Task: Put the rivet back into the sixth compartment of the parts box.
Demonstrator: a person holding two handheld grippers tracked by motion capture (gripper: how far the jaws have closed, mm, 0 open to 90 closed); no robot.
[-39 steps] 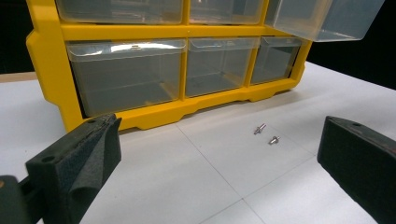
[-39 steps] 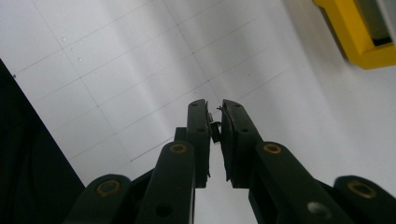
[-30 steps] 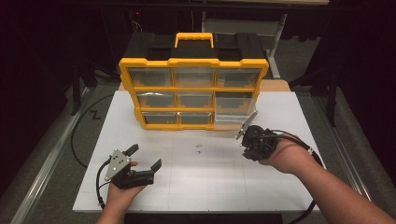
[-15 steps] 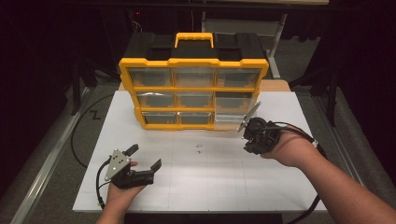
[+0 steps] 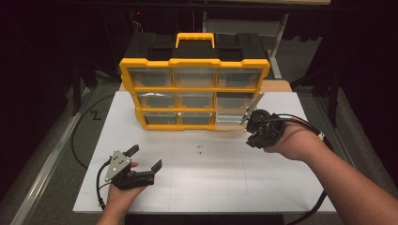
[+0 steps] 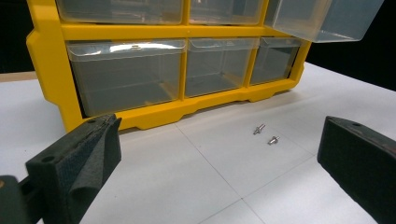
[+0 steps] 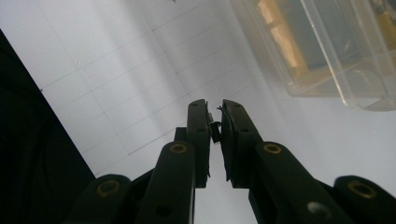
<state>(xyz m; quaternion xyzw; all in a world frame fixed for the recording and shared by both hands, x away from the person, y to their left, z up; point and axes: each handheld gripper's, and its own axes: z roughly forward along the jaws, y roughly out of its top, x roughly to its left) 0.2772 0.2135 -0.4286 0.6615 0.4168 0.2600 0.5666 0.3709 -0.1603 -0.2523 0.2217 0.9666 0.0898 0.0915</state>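
At the right side of the desk, just in front of the yellow organizer, we see the right gripper with its jaws nearly together on a small screw, a thin dark sliver pinched between the pads. The pulled-out clear drawer at the organizer's lower right lies just beside that gripper. The grip looks slight, so we judge the screw could twist or drop if the pads ease off before it is over the drawer, and it might bounce off the clear rim onto the desk. The left gripper rests at the near left with its jaws wide and nothing between them. Two more screws lie loose on the desk near the middle, and a careless sweep of either hand could scatter them. We cannot make out the screw's head or how deep it sits in the pads, and the drawer's contents are blurred in the right gripper view.
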